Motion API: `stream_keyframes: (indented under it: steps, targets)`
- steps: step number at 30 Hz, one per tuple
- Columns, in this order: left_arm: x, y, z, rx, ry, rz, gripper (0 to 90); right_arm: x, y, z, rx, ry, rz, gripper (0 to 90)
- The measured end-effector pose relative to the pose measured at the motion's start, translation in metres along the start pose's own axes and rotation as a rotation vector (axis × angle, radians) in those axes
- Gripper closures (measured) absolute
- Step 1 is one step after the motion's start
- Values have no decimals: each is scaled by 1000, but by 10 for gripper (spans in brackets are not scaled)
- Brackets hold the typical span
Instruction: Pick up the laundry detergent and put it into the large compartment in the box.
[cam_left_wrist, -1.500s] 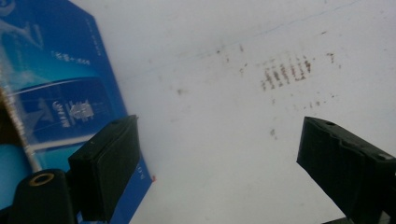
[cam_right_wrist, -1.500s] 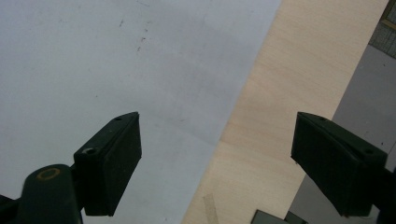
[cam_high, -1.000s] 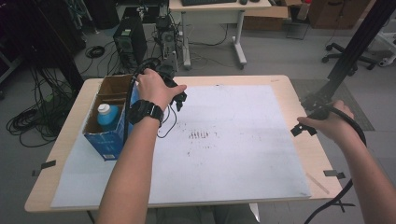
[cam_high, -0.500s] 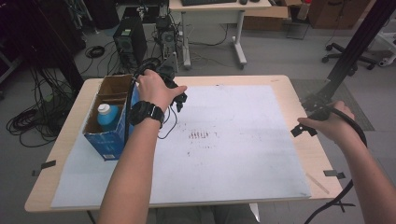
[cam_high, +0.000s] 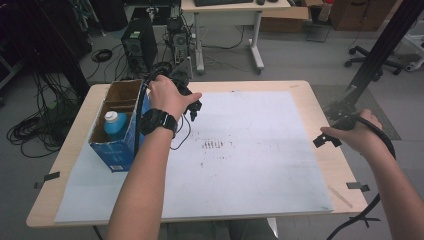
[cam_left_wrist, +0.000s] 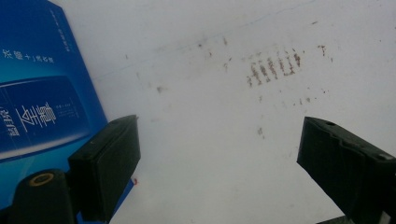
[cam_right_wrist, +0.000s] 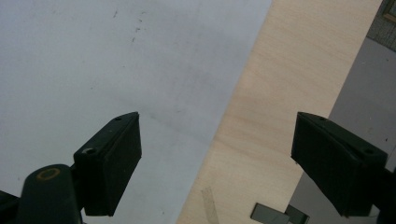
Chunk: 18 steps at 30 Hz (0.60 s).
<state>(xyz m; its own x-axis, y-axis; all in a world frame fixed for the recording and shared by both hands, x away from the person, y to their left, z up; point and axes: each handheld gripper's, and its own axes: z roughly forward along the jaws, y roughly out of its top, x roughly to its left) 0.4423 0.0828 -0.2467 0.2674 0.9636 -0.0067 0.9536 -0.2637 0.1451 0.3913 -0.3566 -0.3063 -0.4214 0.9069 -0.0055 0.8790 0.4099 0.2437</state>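
Note:
A blue cardboard box with an open brown top stands at the table's left, with a blue bottle with a white cap inside it. My left gripper hovers just right of the box; its jaws stand wide apart with nothing between them. The box's blue printed side fills the left of the left gripper view. My right gripper hangs over the table's right edge, open and empty, above the seam between white sheet and bare wood.
A white sheet with a patch of brown marks covers most of the wooden table. Tape strips sit at the edges. Computers, cables and a desk stand behind the table on the floor.

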Motion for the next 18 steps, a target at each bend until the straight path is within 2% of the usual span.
stream_keyframes:
  steps: [18]
  targets:
    - [-2, -1, 3, 8, -5, 5, 136, -1, -3, -2, -2, -2, 2, 162]
